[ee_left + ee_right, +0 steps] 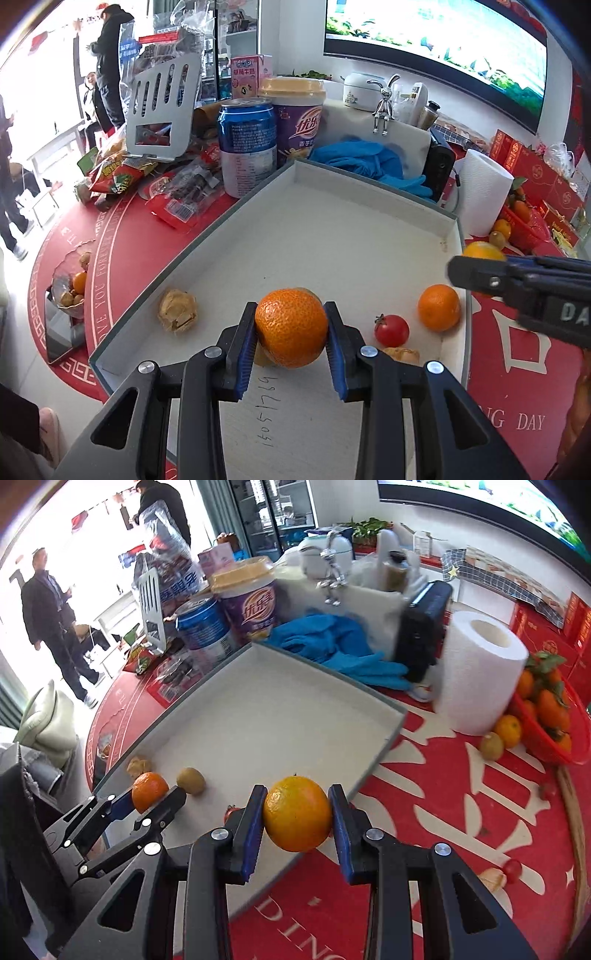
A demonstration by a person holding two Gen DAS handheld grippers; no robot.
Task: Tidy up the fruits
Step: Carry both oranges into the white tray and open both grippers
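Two fruits are in hand at once. The left gripper (291, 325) is clamped on a mandarin (291, 326), its blue pads pressing both sides, and holds it low over the near end of the tray (369, 192); whether the fruit touches the tray floor I cannot tell. The right gripper (297, 818) grasps a yellower orange (297, 818) in the same way, over the tray's near right rim, half above the tray and half above the red tablecloth (461, 812).

Around the jaws, several pieces already lie in the near part of the tray: another mandarin (439, 307) by the right wall, a cherry tomato (392, 329) just left of it, a papery husked fruit (177, 311) on the left, a second husked one (400, 354) near the tomato, and a kiwi (191, 781) seen from the right wrist camera. The far half of the tray is bare.

More remains outside. On the cloth to the right lie a kiwi (492, 746) and an orange (508, 731) beside a red basket (576, 753) full of mandarins, with a cherry tomato (512, 869) and a husked fruit (491, 878) nearer. By my judgement the job is partly done: the two held fruits are to be set down, then the loose ones gathered.
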